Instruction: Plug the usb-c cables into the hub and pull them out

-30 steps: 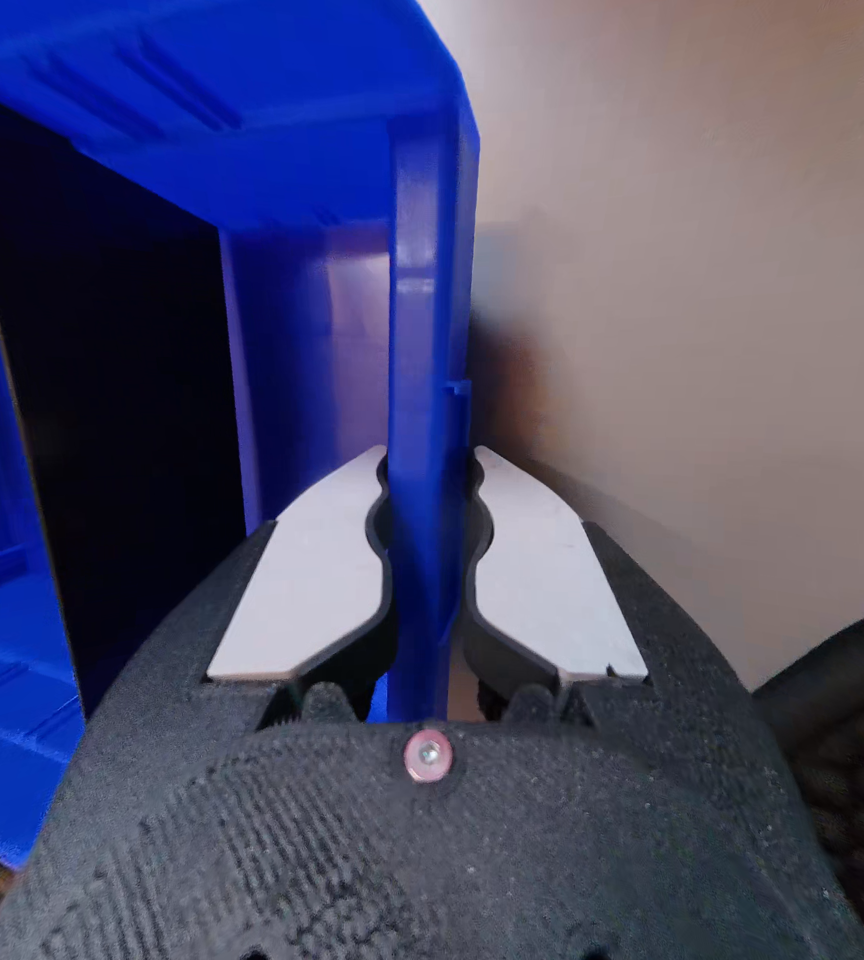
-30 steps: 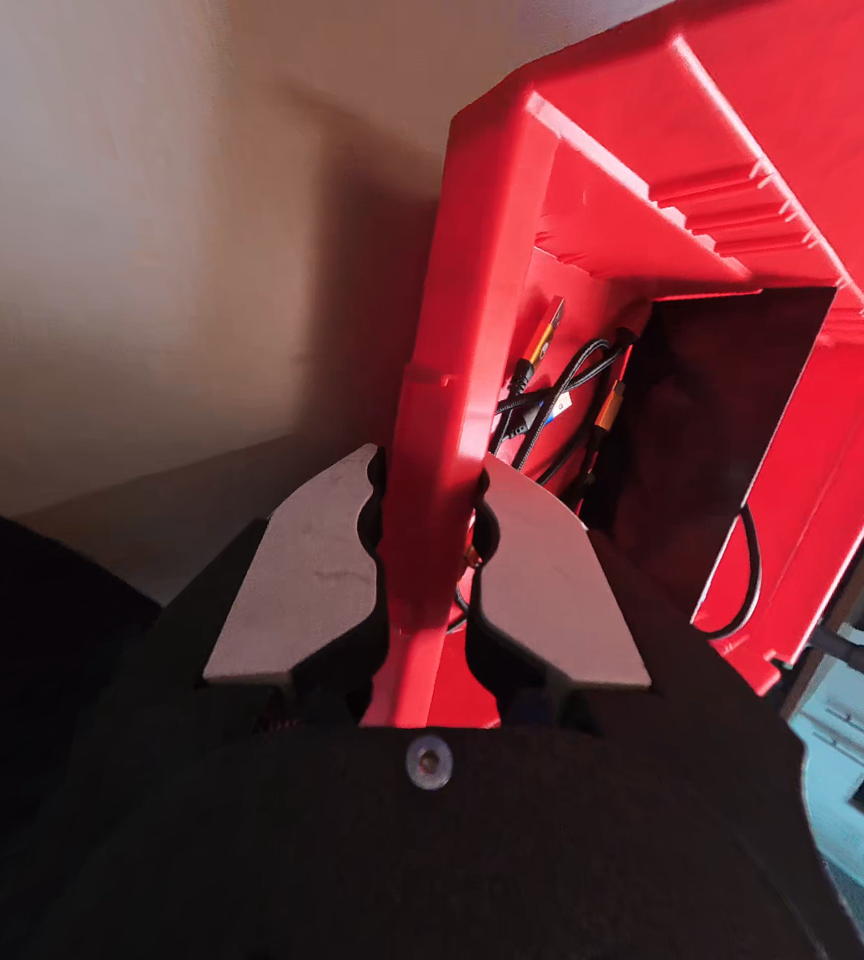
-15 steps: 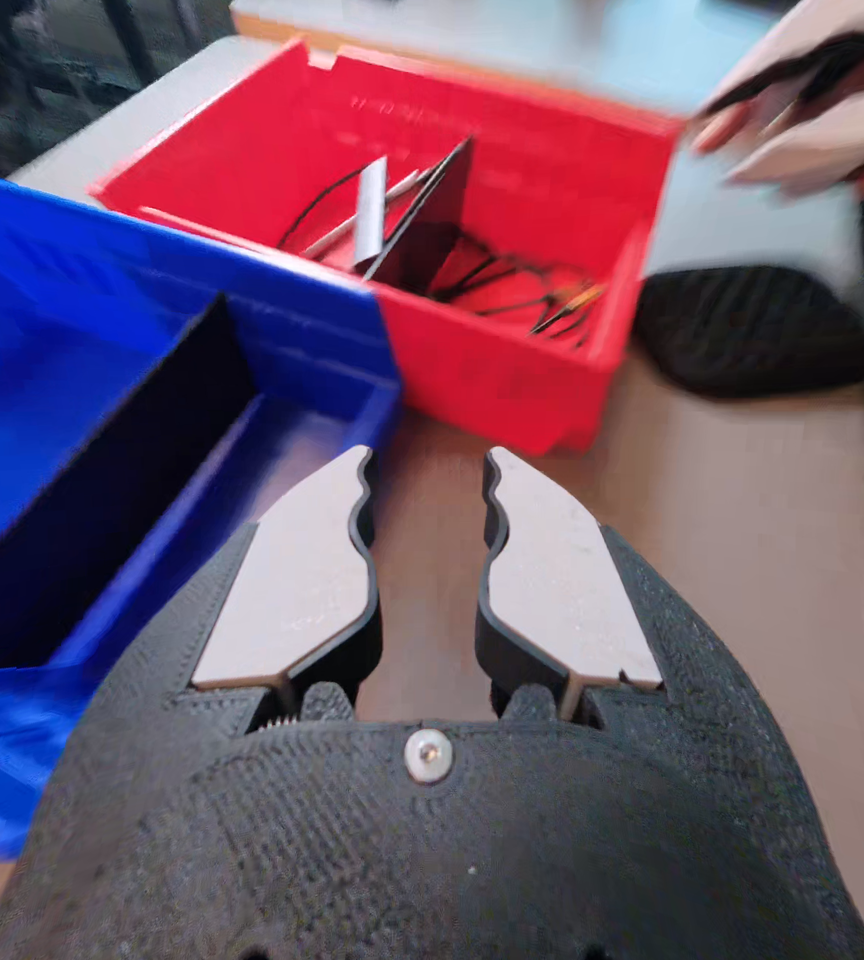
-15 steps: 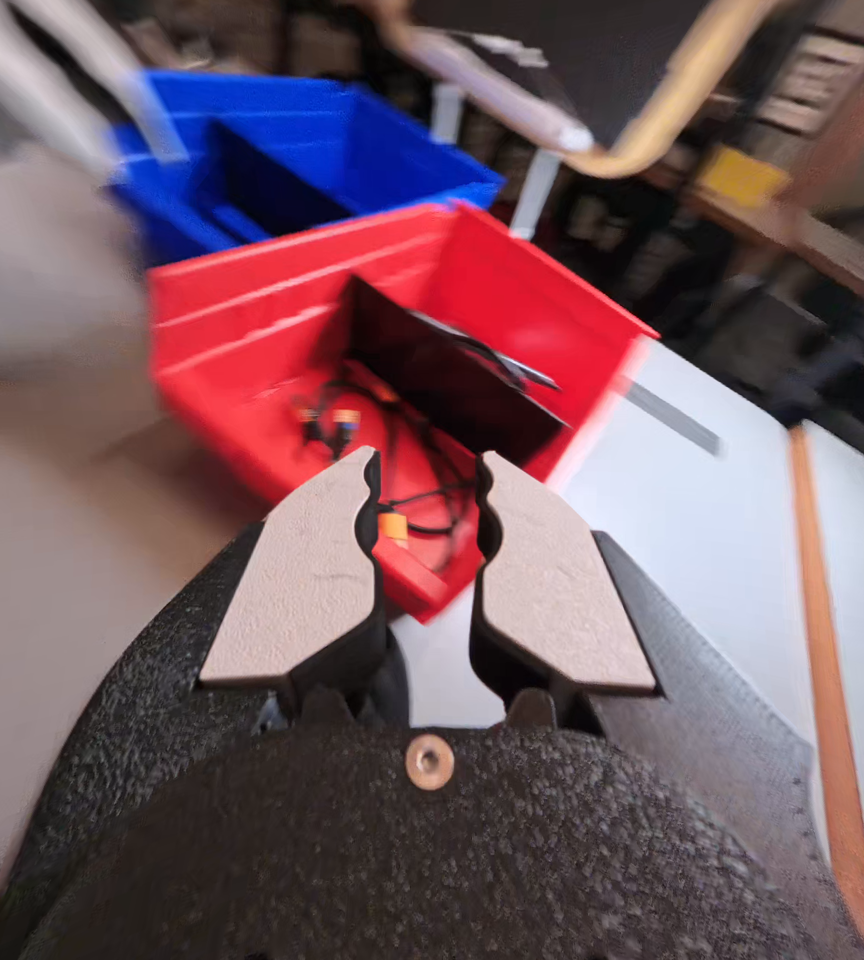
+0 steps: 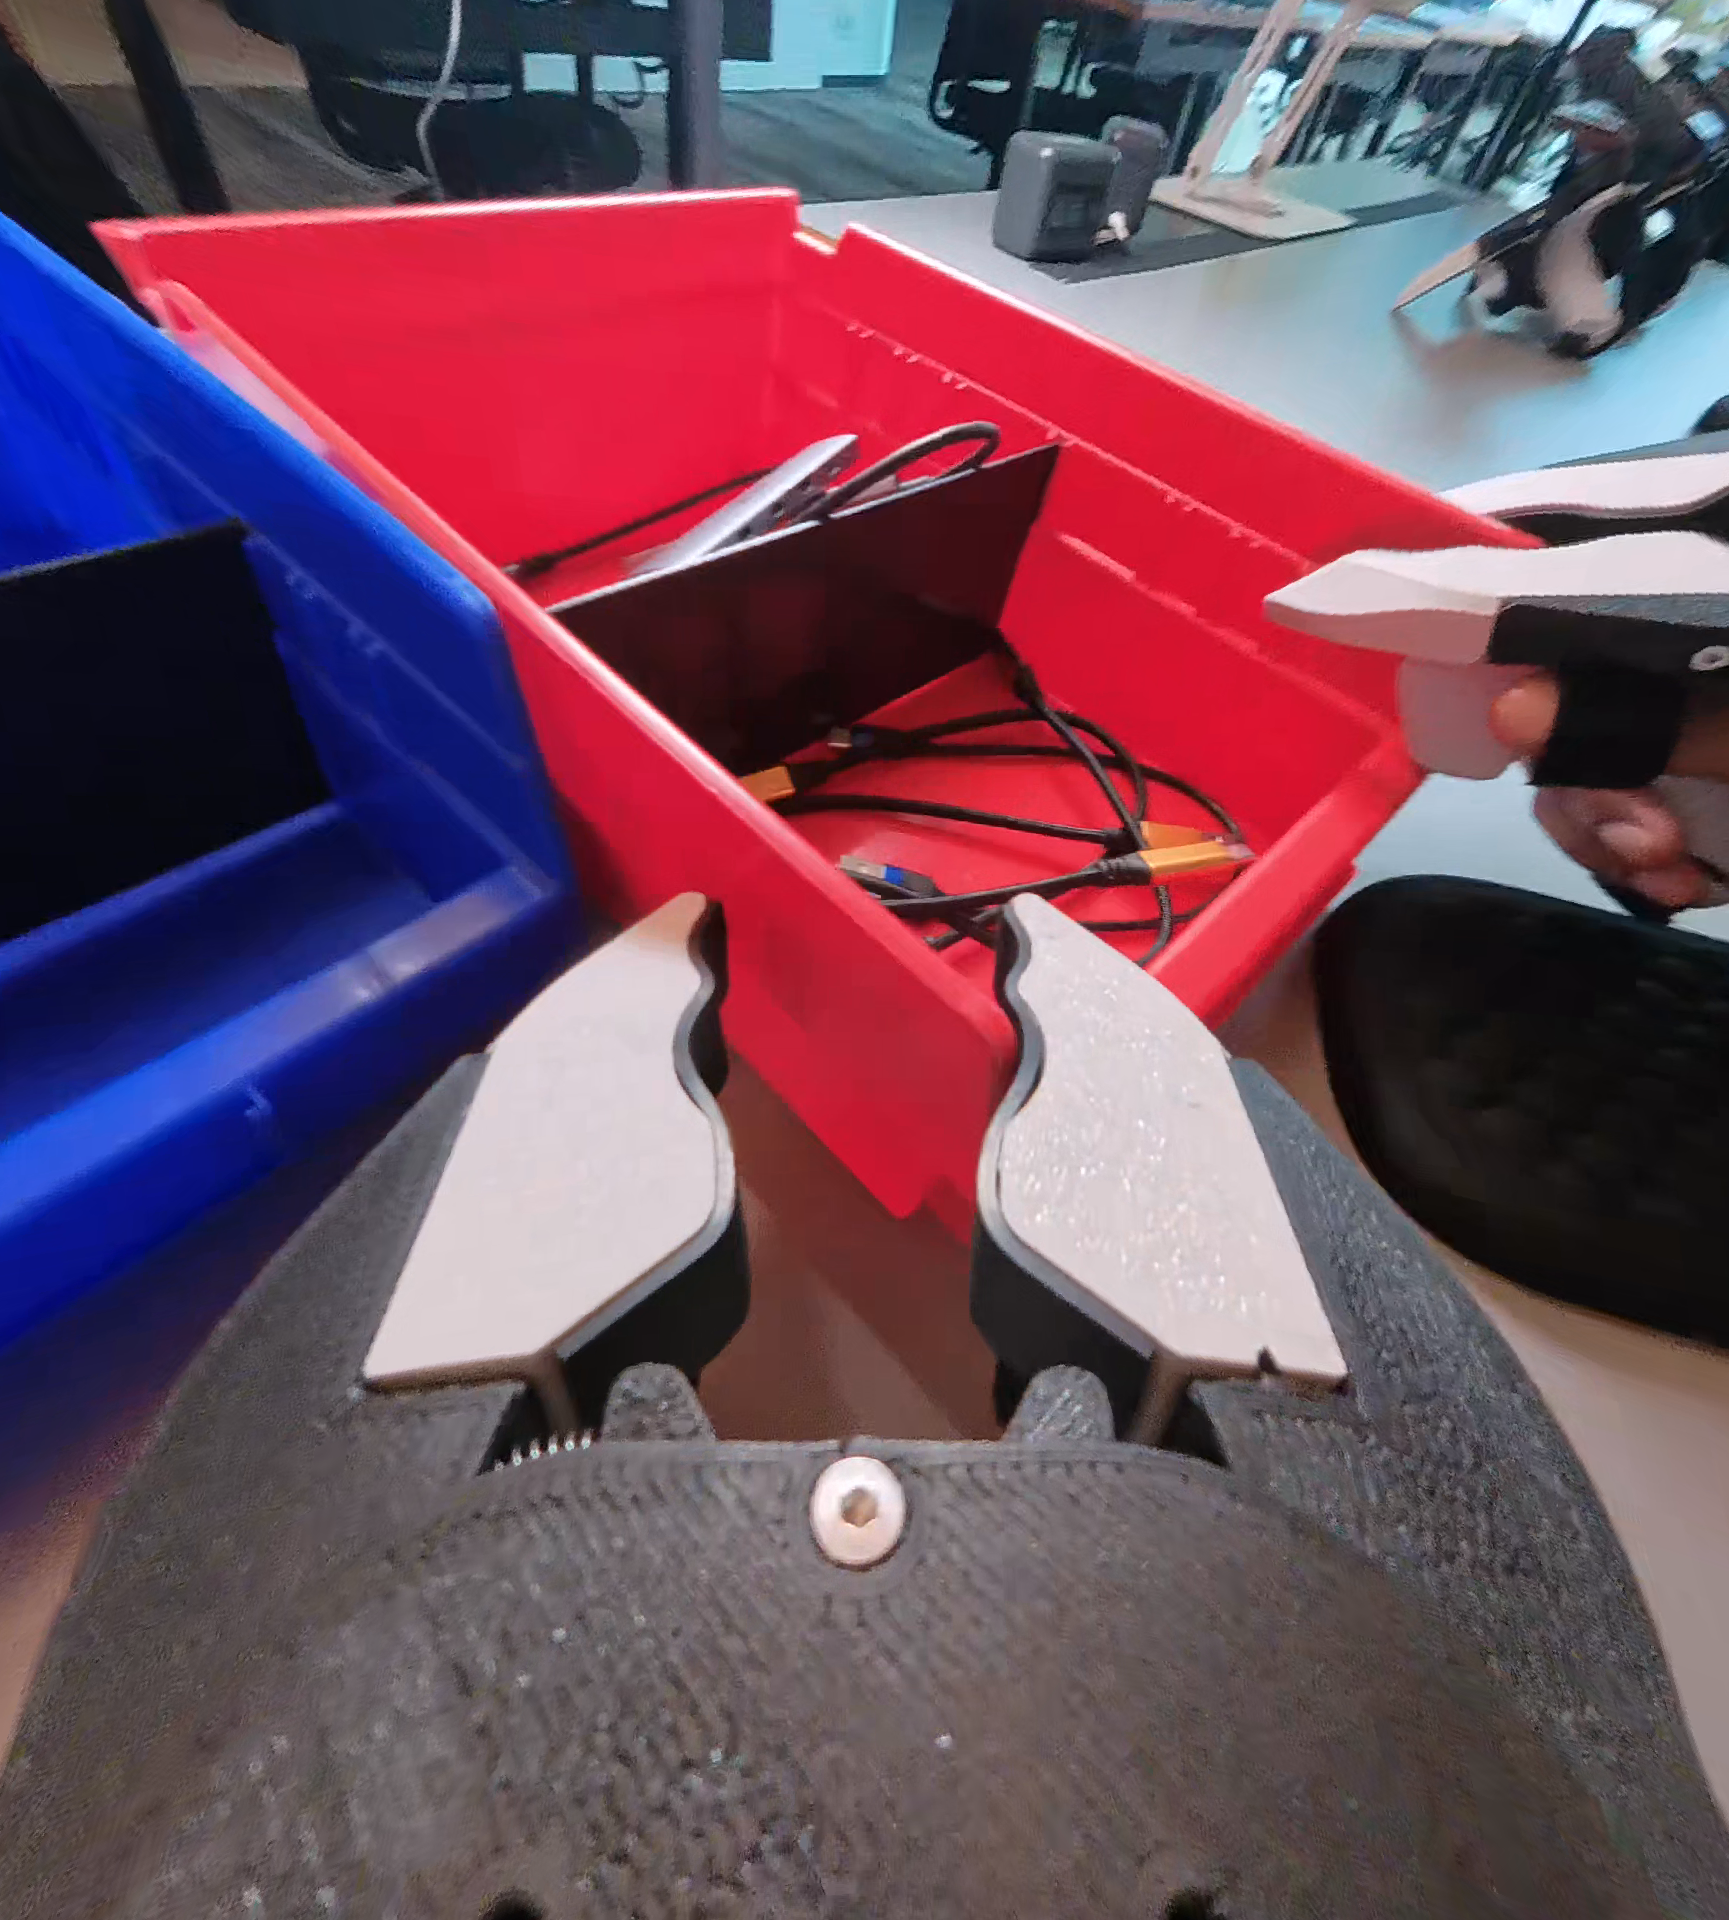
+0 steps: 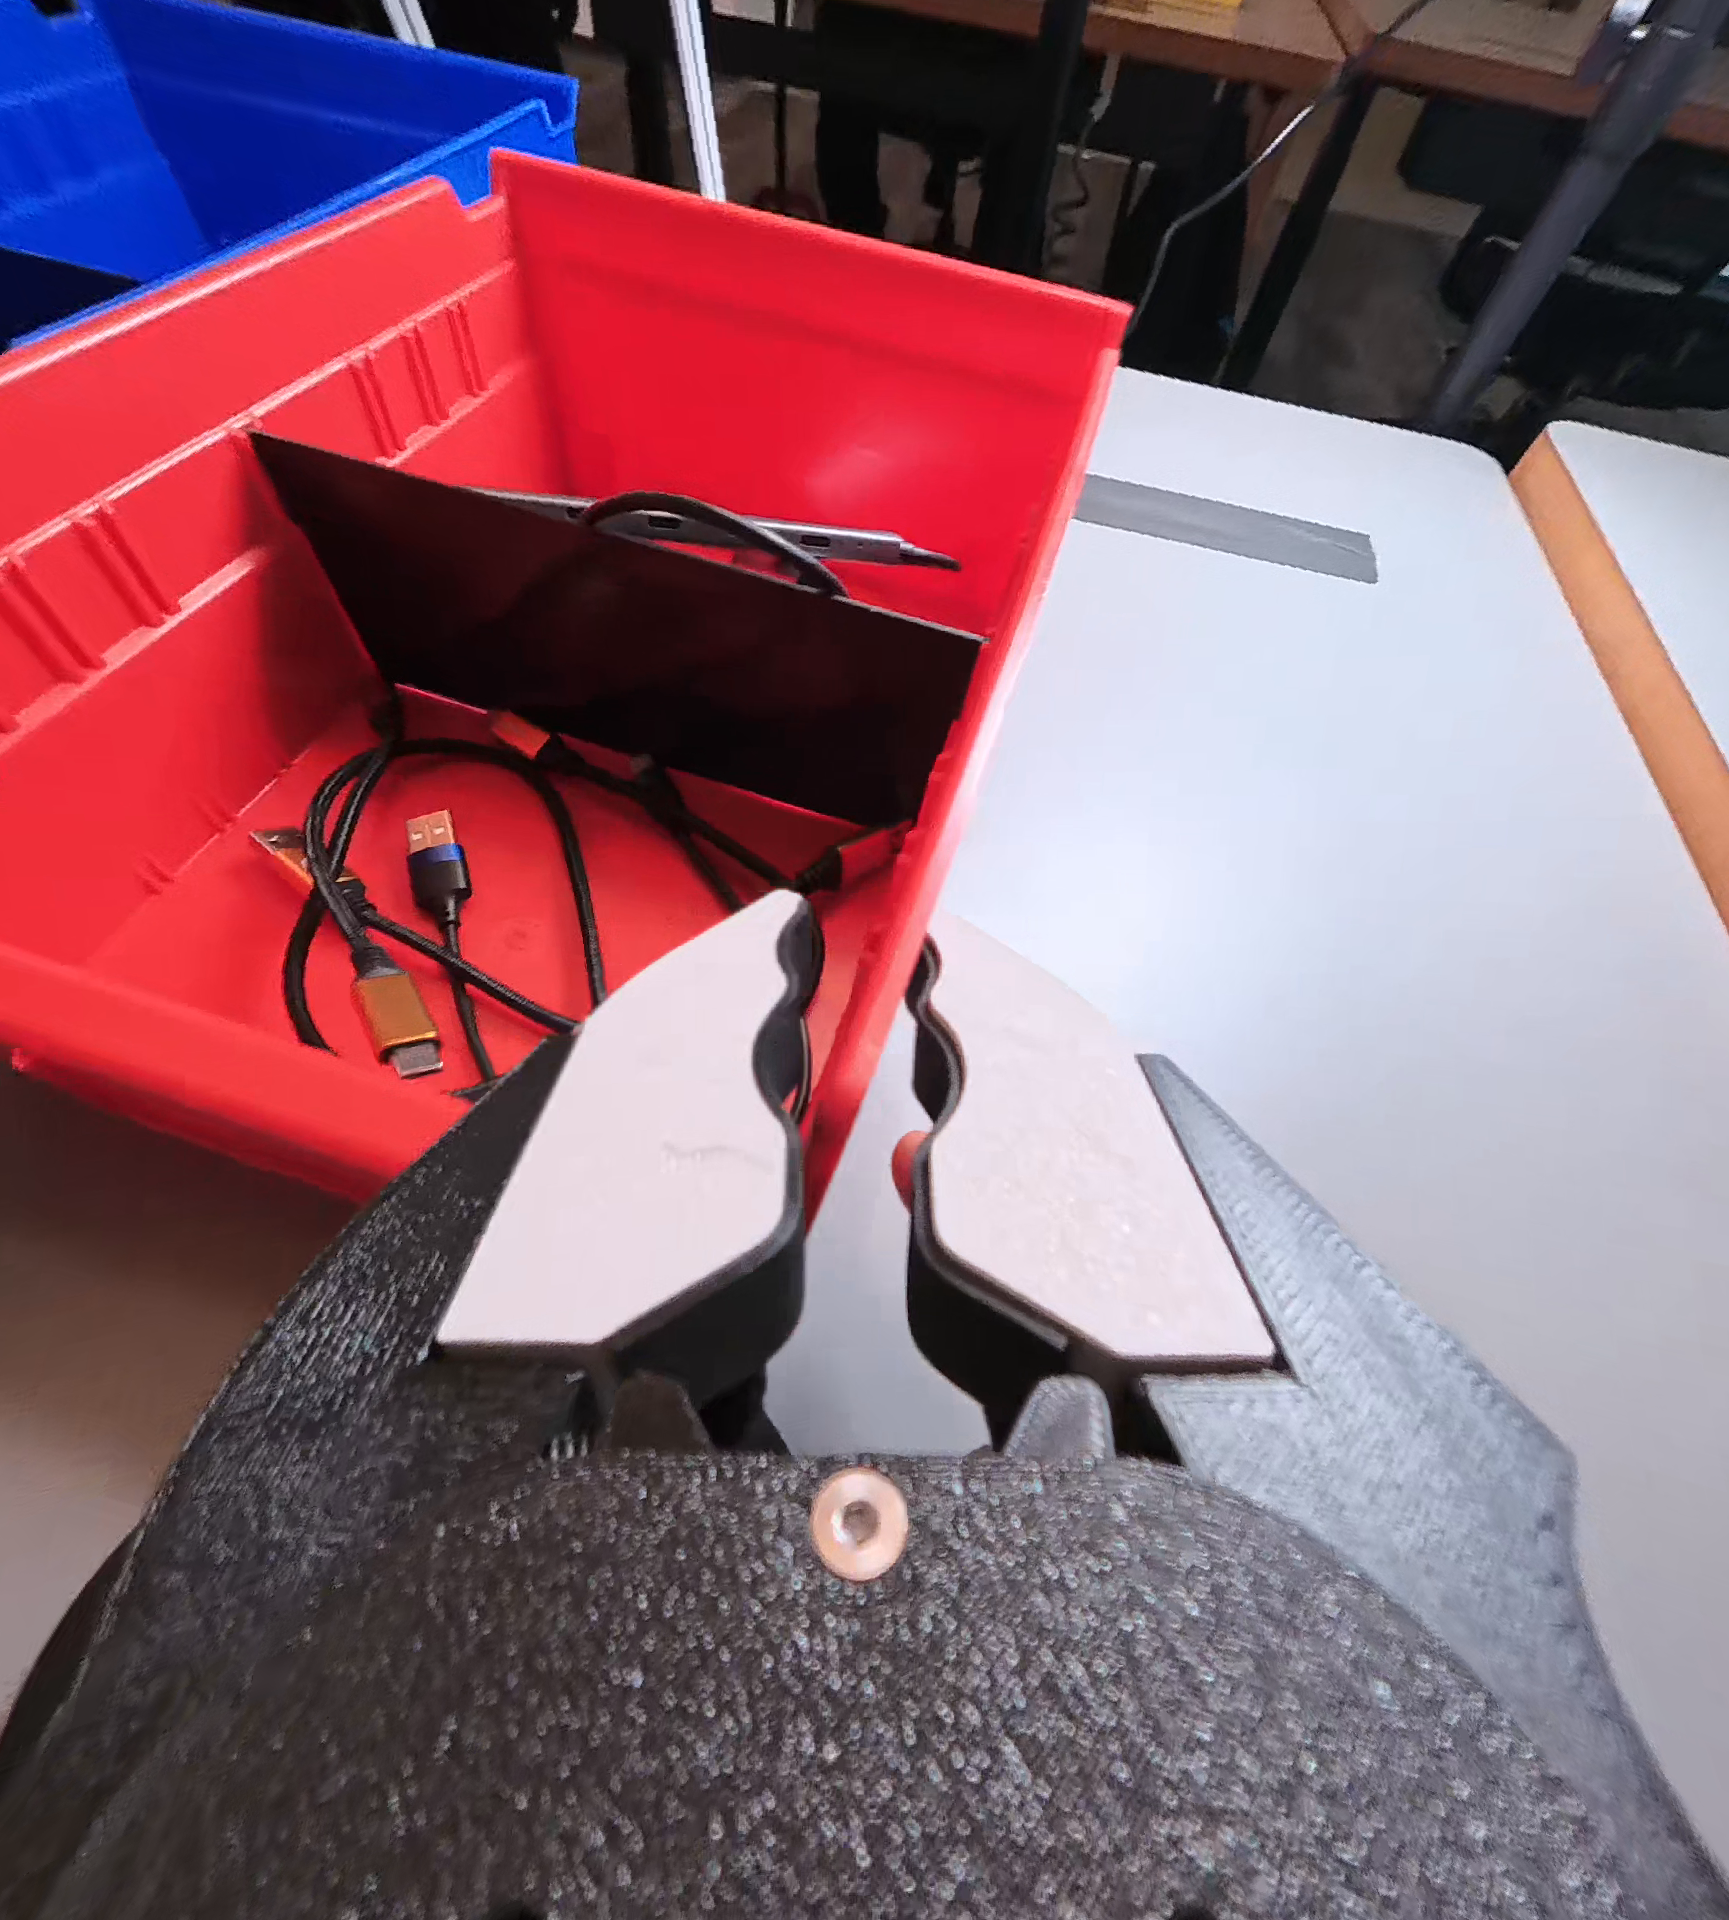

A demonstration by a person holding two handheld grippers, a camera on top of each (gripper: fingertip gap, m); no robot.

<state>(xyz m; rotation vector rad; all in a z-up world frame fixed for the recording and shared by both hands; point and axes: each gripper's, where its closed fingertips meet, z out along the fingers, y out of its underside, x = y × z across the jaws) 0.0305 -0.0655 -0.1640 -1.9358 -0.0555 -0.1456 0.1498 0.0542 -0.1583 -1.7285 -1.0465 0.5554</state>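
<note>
The red bin [image 5: 444,239] [image 6: 735,312] stands on the table, split by a black divider [image 5: 787,623] [image 6: 631,644]. A grey hub [image 5: 756,499] [image 6: 735,530] lies in the far compartment. Black cables [image 5: 995,810] [image 6: 548,810] with orange plugs [image 6: 392,1013] and a blue-ringed plug [image 6: 434,852] lie in the near one. My left gripper [image 5: 858,925] is open and empty, with the bin's near corner showing between its fingers. My right gripper [image 6: 860,925] [image 5: 1359,556] straddles the bin's right wall, which fills its narrow gap.
A blue bin [image 5: 112,1039] [image 6: 216,135] with a black divider sits against the red bin's left side. A black mesh pad [image 5: 1566,1091] lies right of the red bin. A hand [image 5: 1618,831] holds the right gripper. The grey table [image 6: 1307,831] has an orange-edged seam [image 6: 1670,727].
A second ago each gripper was clamped on a bin wall. The left has let go of the blue bin and opened. The right came off the red bin, then closed on its right wall.
</note>
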